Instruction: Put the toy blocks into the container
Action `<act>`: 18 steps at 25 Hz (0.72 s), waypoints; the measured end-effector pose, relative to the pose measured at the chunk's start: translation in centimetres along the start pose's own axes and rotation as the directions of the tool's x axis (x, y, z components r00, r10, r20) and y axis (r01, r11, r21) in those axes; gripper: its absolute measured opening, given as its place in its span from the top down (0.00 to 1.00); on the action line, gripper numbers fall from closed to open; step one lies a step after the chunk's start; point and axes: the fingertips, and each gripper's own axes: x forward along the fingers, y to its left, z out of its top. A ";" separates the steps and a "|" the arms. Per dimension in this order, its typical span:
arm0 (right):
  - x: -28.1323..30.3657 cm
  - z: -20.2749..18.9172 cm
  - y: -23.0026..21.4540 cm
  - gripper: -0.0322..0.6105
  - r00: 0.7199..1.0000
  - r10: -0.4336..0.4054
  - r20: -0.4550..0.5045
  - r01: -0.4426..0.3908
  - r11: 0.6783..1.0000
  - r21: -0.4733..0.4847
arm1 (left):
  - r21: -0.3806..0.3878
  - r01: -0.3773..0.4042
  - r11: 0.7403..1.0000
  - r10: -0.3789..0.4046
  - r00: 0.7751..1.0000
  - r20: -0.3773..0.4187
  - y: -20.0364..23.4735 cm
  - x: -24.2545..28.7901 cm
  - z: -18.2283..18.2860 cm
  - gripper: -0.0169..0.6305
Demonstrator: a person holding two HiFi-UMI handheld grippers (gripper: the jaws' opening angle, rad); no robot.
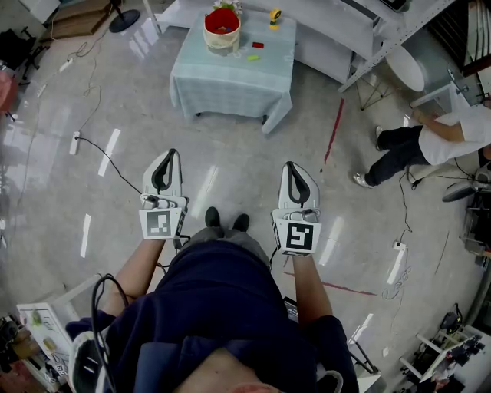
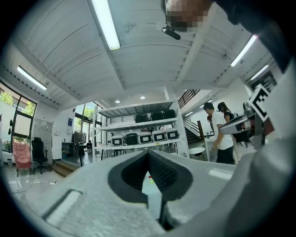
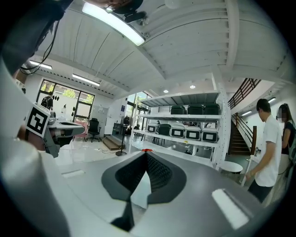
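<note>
Standing on a glossy grey floor [image 1: 230, 165], the person holds both tools out level in front of the body, side by side and apart from each other. They are well short of the surface draped in a pale blue-green cloth [image 1: 230, 84] at the top of the head view.

The left hand-held gripper [image 1: 170, 154] has its jaws together at the tips. In its own view the dark ribbed pads meet in a point, with nothing caught between them. The right hand-held gripper [image 1: 291, 166] is likewise closed and empty, its pads meeting the same way in the right gripper view. Each carries a white cube with a black square marker at its rear, just ahead of the person's bare forearm.

On the cloth-covered surface stands a round pale container with a red lining [image 1: 222, 31], near the far left corner. Just right of it, lying loose on the cloth, is a small red toy block [image 1: 258, 44]. A flat yellow-green toy block [image 1: 252, 57] lies slightly nearer. A small yellow piece [image 1: 275, 15] sits farther back, towards the far edge; its shape is too small to make out.

At the right of the head view a second person in a white shirt and dark trousers [image 1: 430, 142] bends forward beside white shelving.
</note>
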 end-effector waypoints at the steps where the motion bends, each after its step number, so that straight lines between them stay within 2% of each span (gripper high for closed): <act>1: 0.0 0.1 0.0 0.95 1.000 -0.001 0.006 0.001 1.000 -0.005 | -0.004 -0.002 1.000 0.002 1.000 0.000 0.1 0.0 0.1 0.97; 4: 0.5 0.6 0.6 0.91 1.000 0.008 0.014 -0.008 1.000 -0.016 | 0.007 0.004 1.000 -0.004 1.000 -0.006 0.9 0.0 -0.1 0.97; 6: 1.0 1.0 1.1 0.82 1.000 0.018 0.017 -0.018 1.000 -0.016 | 0.009 0.007 1.000 -0.007 1.000 -0.011 1.5 0.1 -0.2 0.97; 9: 1.5 1.5 1.6 0.79 0.999 0.033 0.030 -0.032 0.999 -0.010 | 0.012 0.010 1.000 -0.010 1.000 -0.010 2.0 0.1 -0.4 0.97; 15: 3.2 2.0 3.0 0.53 0.996 0.083 0.041 -0.083 0.997 -0.008 | 0.002 0.029 1.000 -0.029 1.000 -0.006 3.0 0.6 -0.5 0.97; 18: 5.0 1.8 3.9 0.49 0.995 0.098 0.029 -0.097 0.995 -0.010 | -0.013 0.040 0.999 -0.040 0.999 0.007 4.0 1.3 -0.5 0.97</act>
